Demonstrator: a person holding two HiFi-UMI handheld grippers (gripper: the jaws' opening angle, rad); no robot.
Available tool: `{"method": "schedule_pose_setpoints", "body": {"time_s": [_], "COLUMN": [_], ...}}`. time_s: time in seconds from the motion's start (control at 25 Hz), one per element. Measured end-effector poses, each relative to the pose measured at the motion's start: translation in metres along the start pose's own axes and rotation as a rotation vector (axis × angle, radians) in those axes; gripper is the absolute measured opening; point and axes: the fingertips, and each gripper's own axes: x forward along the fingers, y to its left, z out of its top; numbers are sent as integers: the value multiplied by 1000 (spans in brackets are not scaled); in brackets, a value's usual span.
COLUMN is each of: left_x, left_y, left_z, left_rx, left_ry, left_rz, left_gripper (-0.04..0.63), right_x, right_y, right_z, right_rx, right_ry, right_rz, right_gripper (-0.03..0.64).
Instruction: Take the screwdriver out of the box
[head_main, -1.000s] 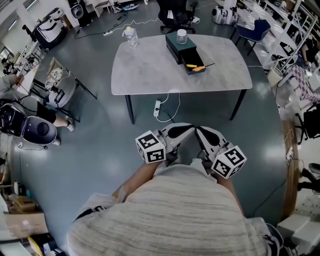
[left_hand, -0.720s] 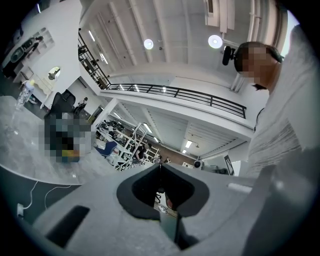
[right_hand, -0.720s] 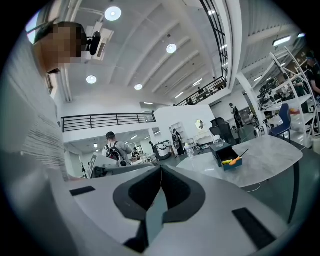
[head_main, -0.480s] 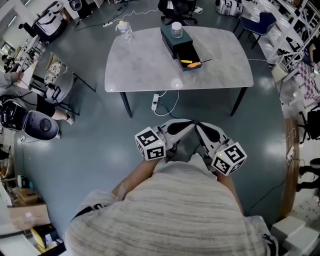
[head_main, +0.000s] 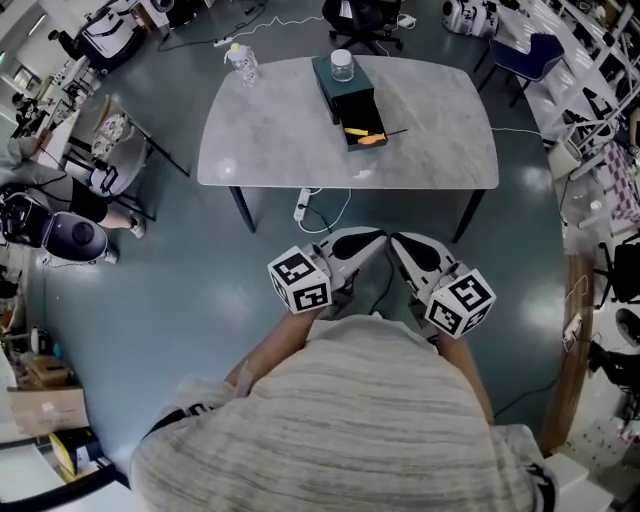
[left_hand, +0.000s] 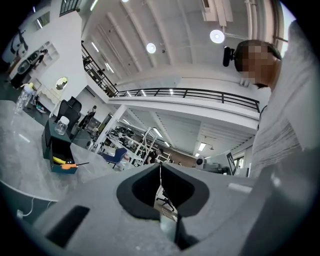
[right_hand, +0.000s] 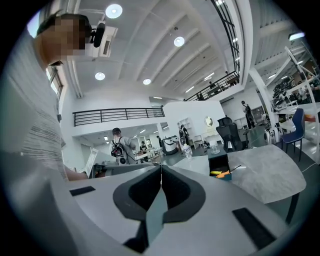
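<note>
A glossy dark grey floor (head_main: 170, 300) spreads through a large open workshop. A pale grey, stone-patterned desk (head_main: 270, 130) on dark legs stands in the middle, with a white power strip (head_main: 301, 209) and its cable below. A black office chair (head_main: 362, 12) sits behind the desk and a blue chair (head_main: 528, 55) to its right. Round lamps (right_hand: 113, 10) shine from the high white ceiling (right_hand: 150, 40), and a black-railed balcony (left_hand: 185, 93) runs along the wall.

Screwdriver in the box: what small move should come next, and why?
Probably step up to the table: the left hand-held gripper and the right hand-held gripper are both shut, held close to the person's body, well short of the box, where the screwdriver lies with its tip sticking out.
</note>
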Motion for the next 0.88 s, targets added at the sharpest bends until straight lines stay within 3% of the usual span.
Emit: {"method": "schedule_pose_setpoints", "body": {"time_s": [0.48,0.88], "left_x": [19,35], "left_y": [50,166], "left_z": [0,37], "left_rx": [3,29], "left_ry": [-32,-6], "left_rz": [145,164], "left_gripper": [17,17], "right_x": [16,110], "right_y": [-55,-125], "right_z": [-3,0], "right_rx": [-41,-37], "right_ry": [79,138], "right_rz": [75,103], "right_gripper": [11,12]}}
